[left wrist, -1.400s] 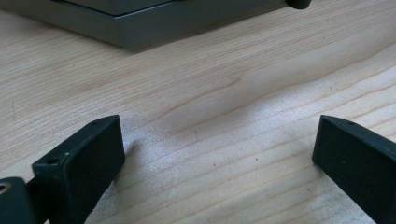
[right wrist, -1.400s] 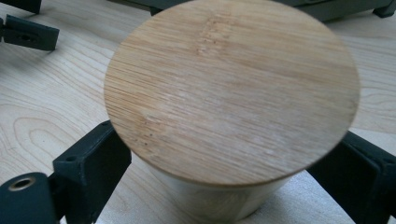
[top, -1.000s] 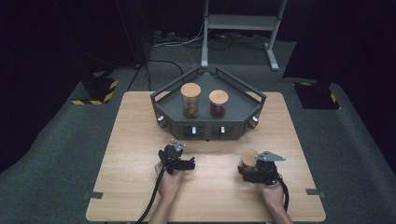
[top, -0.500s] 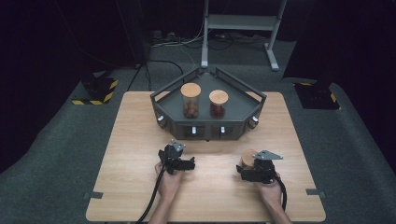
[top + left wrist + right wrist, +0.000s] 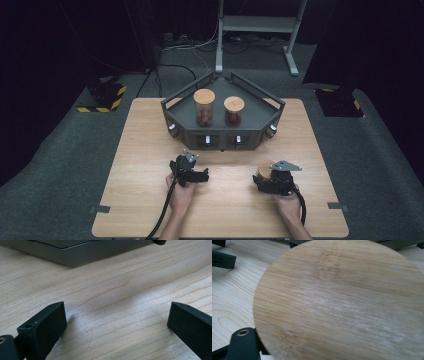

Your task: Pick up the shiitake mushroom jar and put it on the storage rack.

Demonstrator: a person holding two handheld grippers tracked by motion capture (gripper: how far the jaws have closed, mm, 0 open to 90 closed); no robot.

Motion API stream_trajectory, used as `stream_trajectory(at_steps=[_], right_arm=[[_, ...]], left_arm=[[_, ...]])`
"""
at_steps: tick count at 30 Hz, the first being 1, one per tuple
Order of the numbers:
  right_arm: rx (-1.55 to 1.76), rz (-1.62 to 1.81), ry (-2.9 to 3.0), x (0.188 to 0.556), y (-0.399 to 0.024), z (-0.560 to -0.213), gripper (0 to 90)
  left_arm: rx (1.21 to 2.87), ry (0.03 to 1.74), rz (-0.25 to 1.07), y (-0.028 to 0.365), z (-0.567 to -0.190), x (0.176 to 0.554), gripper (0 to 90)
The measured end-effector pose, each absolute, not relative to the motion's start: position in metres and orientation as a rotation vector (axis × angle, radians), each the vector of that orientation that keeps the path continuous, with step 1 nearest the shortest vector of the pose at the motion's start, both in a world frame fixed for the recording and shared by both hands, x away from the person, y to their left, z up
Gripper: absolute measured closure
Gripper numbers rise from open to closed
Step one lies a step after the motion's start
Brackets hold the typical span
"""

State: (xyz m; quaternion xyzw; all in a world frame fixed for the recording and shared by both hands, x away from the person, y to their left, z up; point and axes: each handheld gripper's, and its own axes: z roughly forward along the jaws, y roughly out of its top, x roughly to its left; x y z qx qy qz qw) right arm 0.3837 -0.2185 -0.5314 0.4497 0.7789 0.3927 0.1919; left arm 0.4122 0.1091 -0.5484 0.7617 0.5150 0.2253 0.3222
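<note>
While your hands rest at the near edge, this is what lies before you, largest first.

Room: dark all round, with a grey carpeted floor, a metal stand and loose cables at the back, and a yellow-and-black striped block on the floor off the table's far left corner.

Surface: a pale wooden table, its grain plain in both gripper views, bare around your grippers.

Tray: a dark grey angular tray sits at the far middle of the table; its front edge shows at the top of the left gripper view.

Jars in tray: a taller jar with brown contents and a shorter jar with red contents stand upright side by side, each under a wooden lid.

Task jar: the wooden-lidded jar stands on the table at your right, well in front of the tray; its round lid looms large in the right gripper view.

Right gripper: your jaws have just been closing, with the jar between them; whether the pads already press on it I cannot tell.

Left gripper: jaws spread wide over bare wood, holding nothing, just in front of the tray.
</note>
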Motion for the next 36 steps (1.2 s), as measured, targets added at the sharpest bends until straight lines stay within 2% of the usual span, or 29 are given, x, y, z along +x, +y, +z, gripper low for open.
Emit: stream_trajectory(at_steps=[36], right_arm=[[1.253, 1.131, 2.182, 0.3831, -0.2151, -0.5267, 24.1]], left_arm=[[1.998, 1.353, 0.589, 0.109, -0.5484, 0.4122, 2.2]])
